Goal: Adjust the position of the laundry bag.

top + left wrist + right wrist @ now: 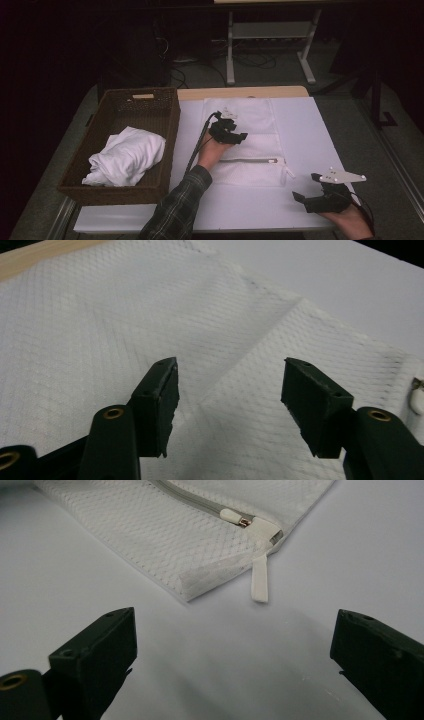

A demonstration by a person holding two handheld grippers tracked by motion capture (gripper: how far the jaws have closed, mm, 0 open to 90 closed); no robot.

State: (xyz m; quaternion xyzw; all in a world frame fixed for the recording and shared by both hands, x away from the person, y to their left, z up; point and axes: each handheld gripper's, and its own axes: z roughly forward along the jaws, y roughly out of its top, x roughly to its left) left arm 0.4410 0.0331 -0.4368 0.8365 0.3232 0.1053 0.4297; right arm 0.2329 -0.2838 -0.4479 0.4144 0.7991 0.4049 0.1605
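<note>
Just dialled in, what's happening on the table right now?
A person works a white mesh laundry bag lying flat on the table. The left claw hovers over the mesh, jaws apart, nothing gripped. The right claw waits open near the bag's zipper tab. A white garment sits in the wicker basket.

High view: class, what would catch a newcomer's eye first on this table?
Probably the white mesh laundry bag lying flat mid-table, its grey zipper closed, with the left gripper poised over it, jaws apart. Next, the brown wicker basket at the left holding a crumpled white cloth.
</note>
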